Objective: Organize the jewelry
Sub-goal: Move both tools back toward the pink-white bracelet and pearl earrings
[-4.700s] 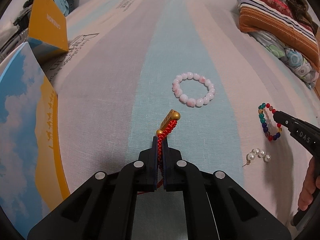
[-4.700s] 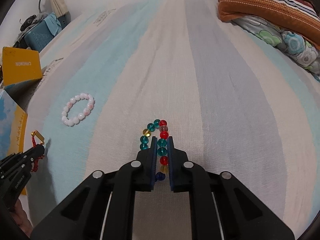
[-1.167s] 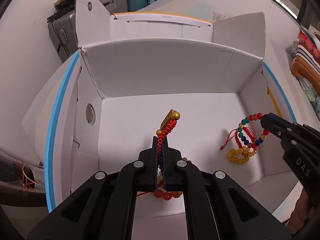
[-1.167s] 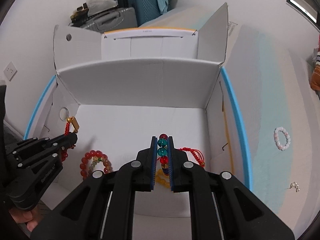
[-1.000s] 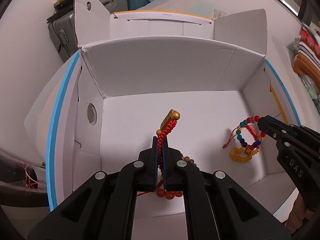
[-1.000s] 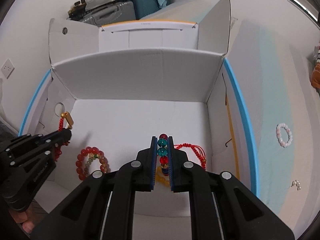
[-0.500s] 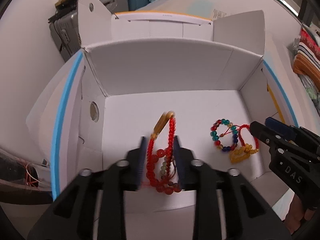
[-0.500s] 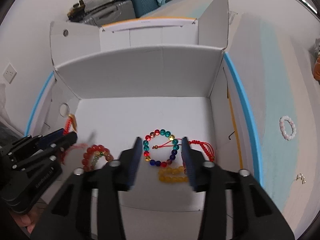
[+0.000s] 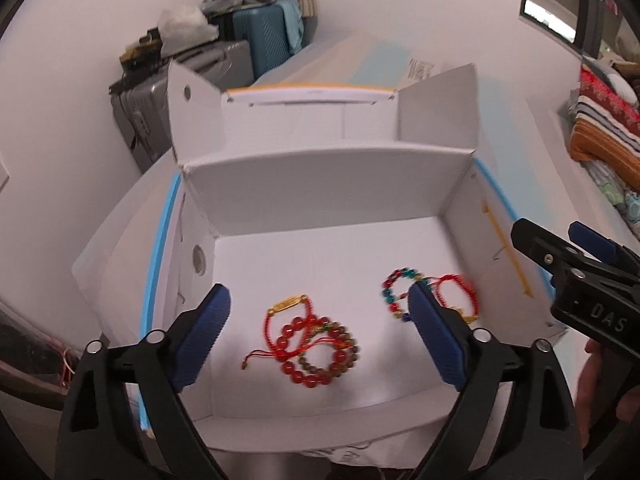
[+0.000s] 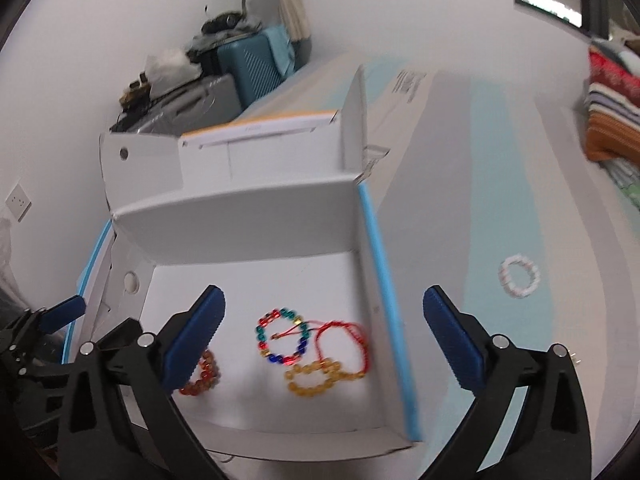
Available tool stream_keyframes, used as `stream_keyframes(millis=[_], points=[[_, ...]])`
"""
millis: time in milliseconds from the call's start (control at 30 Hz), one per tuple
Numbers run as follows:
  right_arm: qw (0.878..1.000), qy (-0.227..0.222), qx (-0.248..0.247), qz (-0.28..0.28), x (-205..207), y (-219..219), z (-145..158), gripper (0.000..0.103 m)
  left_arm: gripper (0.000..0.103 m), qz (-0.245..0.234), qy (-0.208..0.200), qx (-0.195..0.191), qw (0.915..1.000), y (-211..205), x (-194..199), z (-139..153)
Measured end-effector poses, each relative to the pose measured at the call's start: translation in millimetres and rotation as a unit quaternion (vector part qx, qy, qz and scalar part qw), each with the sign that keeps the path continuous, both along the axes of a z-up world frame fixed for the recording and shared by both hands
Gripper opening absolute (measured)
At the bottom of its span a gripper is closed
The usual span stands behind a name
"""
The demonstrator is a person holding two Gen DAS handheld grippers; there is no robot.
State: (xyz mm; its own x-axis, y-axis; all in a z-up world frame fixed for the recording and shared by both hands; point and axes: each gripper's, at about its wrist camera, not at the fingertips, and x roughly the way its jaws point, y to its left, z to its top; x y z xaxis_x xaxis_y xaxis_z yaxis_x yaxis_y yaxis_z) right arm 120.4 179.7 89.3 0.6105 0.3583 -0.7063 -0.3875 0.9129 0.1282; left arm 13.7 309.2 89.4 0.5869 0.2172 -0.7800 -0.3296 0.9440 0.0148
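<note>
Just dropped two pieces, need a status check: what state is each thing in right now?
left gripper: jaws just opened, empty
right gripper: jaws just opened, empty
white box: flaps open
red cord bracelet: lying in box
multicolour bead bracelet: lying in box
white bead bracelet: on bedsheet, outside box

Below both pairs of spread jaws the white box (image 9: 328,184) stands open at the top, so the way down is free. Its upright back wall and raised flaps (image 9: 438,108) block the far side. Between the left jaws, the red bracelets (image 9: 312,344) cover the floor; between the right jaws lie the multicolour bracelet (image 10: 282,336) and yellow beads (image 10: 316,380). Bare floor stays beyond them.
</note>
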Motion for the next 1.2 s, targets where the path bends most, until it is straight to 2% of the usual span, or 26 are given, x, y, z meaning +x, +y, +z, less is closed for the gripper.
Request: stream_keyframes(millis=[67,467,667,967,1133,1200], points=[[1.000,-0.007,-0.002,-0.003,0.7,-7.5,5.6,0.095,0.097,-0.007,-0.009,0.006,0.9999,-11.1,-0.1,7.0],[0.998,-0.034,0.011,-0.057,-3.3,-107.7,43.9,0.095,0.097,-0.033,-0.044,0.007,0.9984,-79.5,7.6,37.2],[0.996,-0.041,0.003,-0.082,-1.3,-159.9,51.9,0.095,0.097,-0.050,-0.057,0.000,0.9971,-118.7,19.3,45.8],[0.990,-0.052,0.022,-0.131,-0.1,-244.3,43.4,0.095,0.097,-0.082,-0.061,-0.011,0.9947,-185.6,49.2,44.0],[0.987,-0.042,0.010,-0.155,9.8,-288.2,22.5,0.095,0.097,-0.108,-0.042,-0.021,0.9930,-224.2,79.8,27.3],[0.986,-0.037,0.006,-0.163,14.3,-301.5,13.0,0.095,0.097,-0.114,-0.033,-0.013,0.9928,-241.9,95.5,16.4]])
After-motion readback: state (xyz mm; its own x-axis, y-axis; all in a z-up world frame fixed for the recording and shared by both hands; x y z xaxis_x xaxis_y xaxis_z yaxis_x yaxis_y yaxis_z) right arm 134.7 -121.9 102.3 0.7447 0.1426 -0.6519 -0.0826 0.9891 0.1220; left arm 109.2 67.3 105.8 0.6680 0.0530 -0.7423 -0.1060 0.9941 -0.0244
